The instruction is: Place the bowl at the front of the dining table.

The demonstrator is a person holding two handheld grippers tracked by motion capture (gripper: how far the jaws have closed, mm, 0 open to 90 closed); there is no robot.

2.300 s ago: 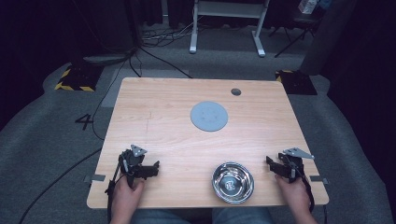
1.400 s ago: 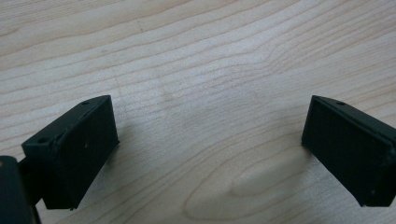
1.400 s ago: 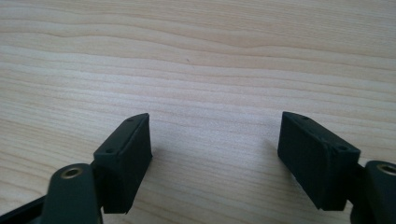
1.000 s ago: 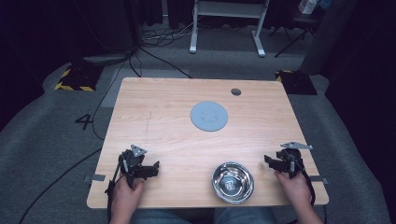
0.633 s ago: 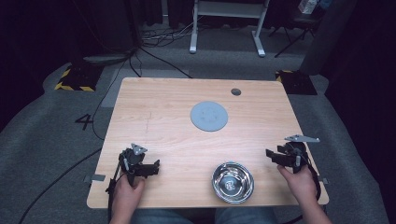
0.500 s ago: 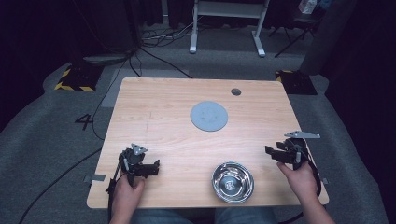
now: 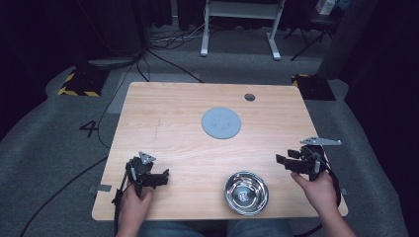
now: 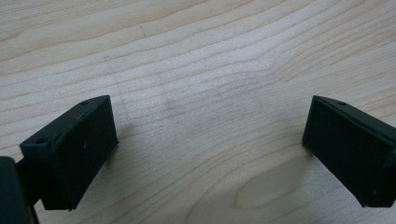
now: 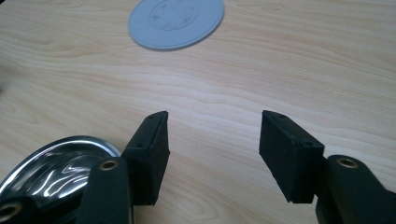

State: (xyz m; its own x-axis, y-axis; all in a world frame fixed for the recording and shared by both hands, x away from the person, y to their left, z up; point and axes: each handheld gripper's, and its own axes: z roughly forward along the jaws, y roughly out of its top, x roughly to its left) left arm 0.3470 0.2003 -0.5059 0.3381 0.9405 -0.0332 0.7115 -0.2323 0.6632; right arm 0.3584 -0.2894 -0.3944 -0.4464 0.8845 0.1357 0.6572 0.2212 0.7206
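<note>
- High view showed a light wooden table (image 7: 163, 123) on a grey carpeted floor (image 7: 59, 143), with a person's two hands coming in from the near edge, each holding a black two-jaw gripper.
- The left gripper (image 7: 165, 175) sat near the table's front left corner, low over bare wood, its jaws pointing toward the table's middle; the left hand (image 7: 134, 202) gripped it from behind.
- In the left gripper view its own two black jaws stood wide apart, with nothing but wood grain between them (image 8: 208, 135).
- The right gripper (image 7: 282, 162) was held near the table's right edge, a grey three-cornered plate on top, its jaws pointing leftward; the right hand (image 7: 321, 190) held it from below.
- In the right gripper view its jaws were spread, with bare wood in the gap (image 9: 212, 144).
- A shiny steel bowl (image 7: 246, 192) stood upright near the front edge, between the two grippers but nearer the right one; neither gripper touched it.
- The right gripper view caught the bowl (image 9: 51, 163) at lower left, just beside and partly behind one jaw.
- A flat round grey disc (image 7: 221, 122) lay near the table's centre, well apart from both grippers; it also appeared at the top of the right gripper view (image 9: 175, 21).
- A small dark round hole (image 7: 249, 97) sat near the far edge of the table.
- Beyond the table stood a white metal frame (image 7: 239, 24), with dark cables (image 7: 163, 42) on the floor.
</note>
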